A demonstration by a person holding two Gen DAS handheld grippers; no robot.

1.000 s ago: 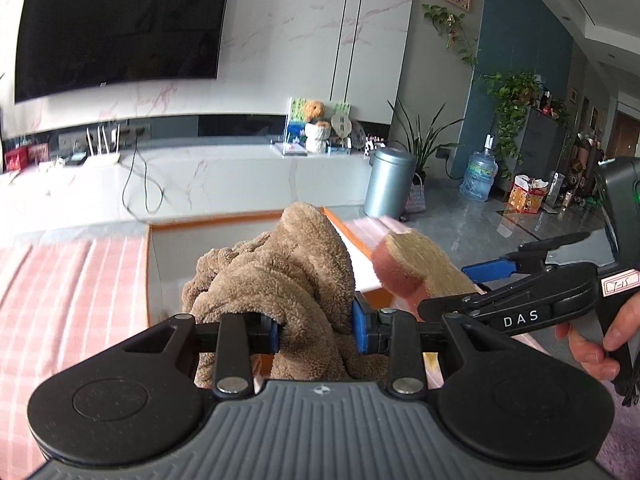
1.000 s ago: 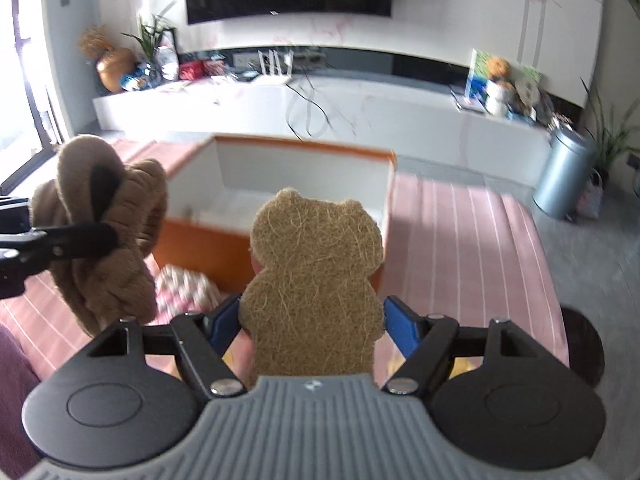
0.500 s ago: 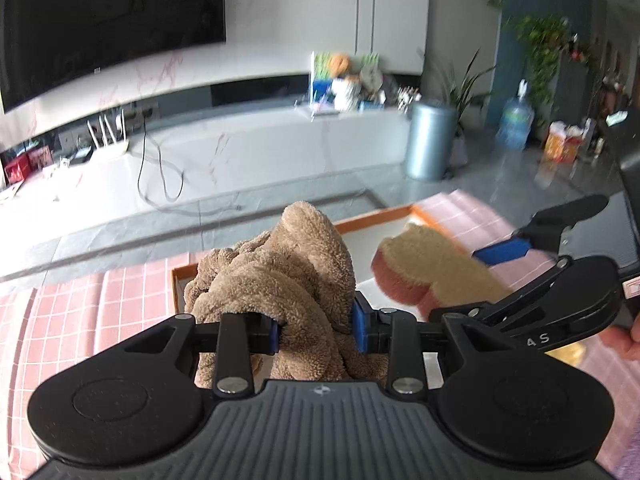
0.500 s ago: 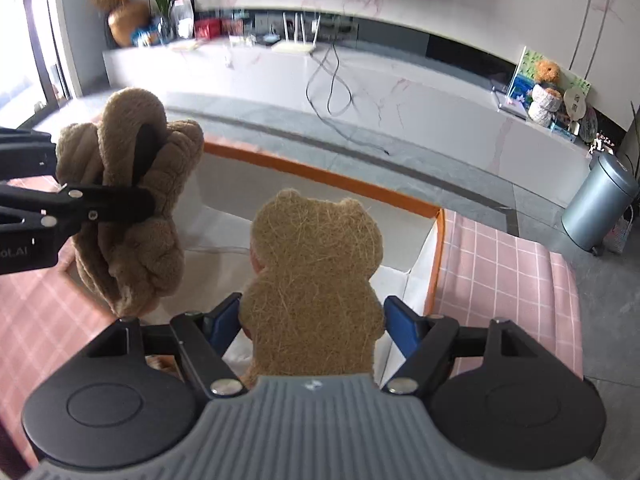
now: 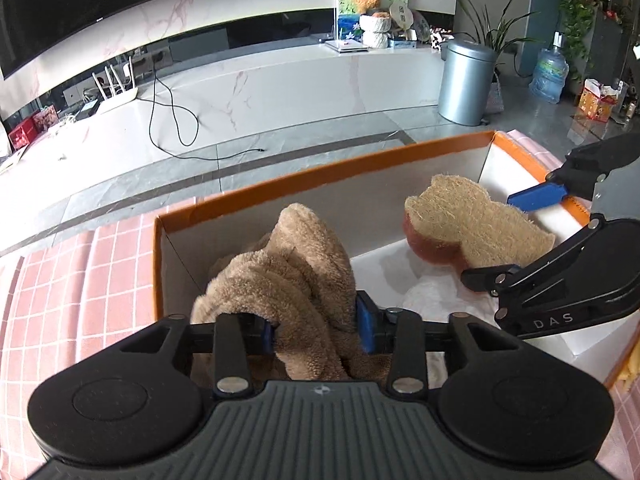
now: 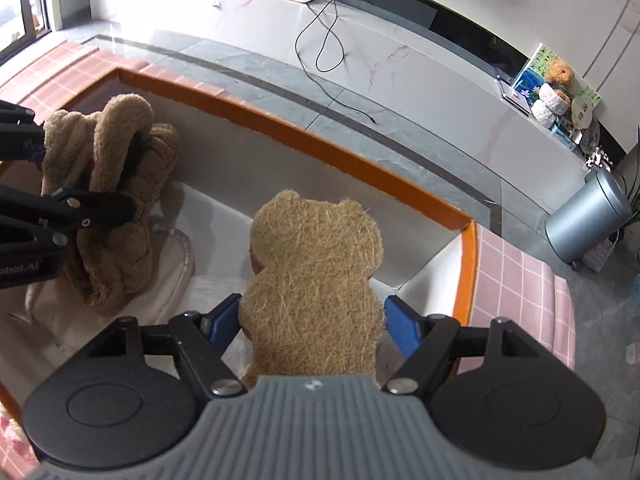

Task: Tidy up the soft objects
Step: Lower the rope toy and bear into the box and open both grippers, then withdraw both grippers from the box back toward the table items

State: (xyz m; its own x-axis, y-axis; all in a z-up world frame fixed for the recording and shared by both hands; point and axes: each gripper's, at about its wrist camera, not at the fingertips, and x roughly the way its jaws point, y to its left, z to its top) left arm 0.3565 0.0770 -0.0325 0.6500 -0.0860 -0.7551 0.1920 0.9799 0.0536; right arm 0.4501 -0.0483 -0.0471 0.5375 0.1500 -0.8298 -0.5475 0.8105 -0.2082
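Left wrist: left hand-held gripper [image 5: 316, 330], tilted down, opening around brown towel [image 5: 288, 276].

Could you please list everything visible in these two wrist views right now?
fuzzy towel: one, brown, bunched between the left pads, over the box
bear-shaped sponge: one, tan fibre face, reddish back, in the right gripper over the box
box: one, orange rim, white inside, on the tablecloth
tablecloth: one, pink checked
bin: one, silver, on the floor
router: one, white, on the marble bench
water bottle: one, blue, far right
left gripper: jaws opening, towel between them
right gripper: shut on the sponge
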